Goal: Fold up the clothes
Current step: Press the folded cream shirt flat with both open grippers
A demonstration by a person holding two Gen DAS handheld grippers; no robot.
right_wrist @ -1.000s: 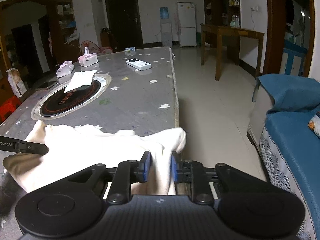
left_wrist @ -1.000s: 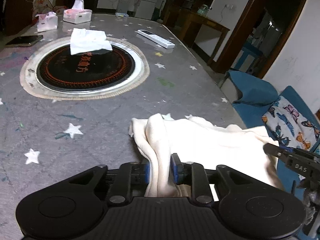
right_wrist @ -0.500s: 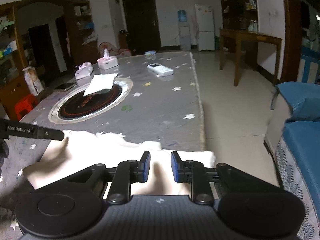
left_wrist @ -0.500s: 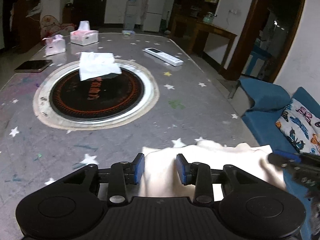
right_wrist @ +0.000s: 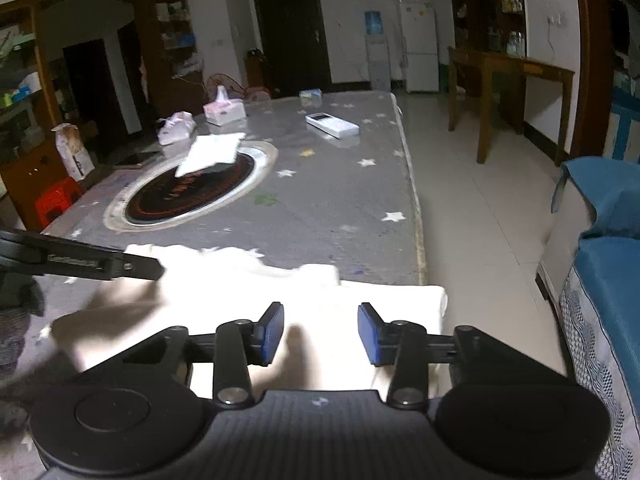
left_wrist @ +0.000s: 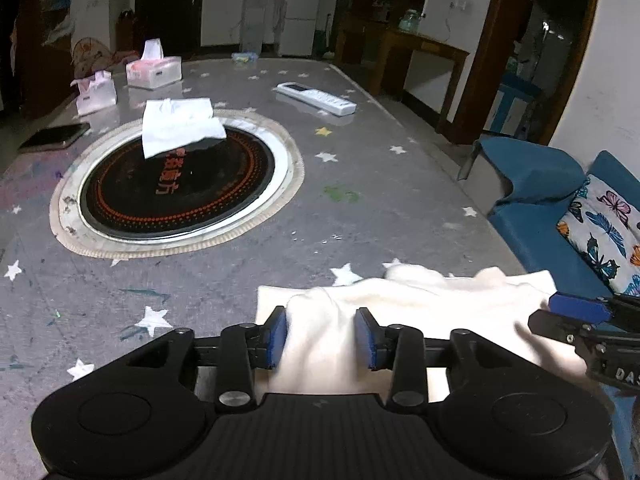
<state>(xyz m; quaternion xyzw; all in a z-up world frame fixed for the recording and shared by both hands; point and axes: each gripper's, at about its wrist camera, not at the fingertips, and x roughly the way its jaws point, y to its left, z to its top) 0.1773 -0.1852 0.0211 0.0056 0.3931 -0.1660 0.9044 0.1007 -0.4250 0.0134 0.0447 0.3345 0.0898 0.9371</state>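
Note:
A cream garment (left_wrist: 420, 300) lies on the near end of the grey star-patterned table (left_wrist: 360, 168). My left gripper (left_wrist: 322, 334) is open, its blue pads either side of a raised bump of the cloth without pinching it. In the right wrist view the same cream garment (right_wrist: 360, 304) lies flat at the table's near right corner, and my right gripper (right_wrist: 320, 332) stands open just above it. The right gripper's fingers (left_wrist: 576, 312) show at the right edge of the left wrist view. The left gripper's finger (right_wrist: 100, 264) crosses the left of the right wrist view.
A round black hotplate (left_wrist: 176, 188) is set in the table, with a white tissue (left_wrist: 180, 124) on it. Farther back lie a white remote (left_wrist: 316, 98), tissue boxes (left_wrist: 154, 70) and a phone (left_wrist: 56, 136). A blue sofa (left_wrist: 552, 208) with a butterfly cushion stands to the right.
Both grippers were shut on bunched folds of the garment a second ago. They have opened wide and let go. The cloth now lies flatter on the table.

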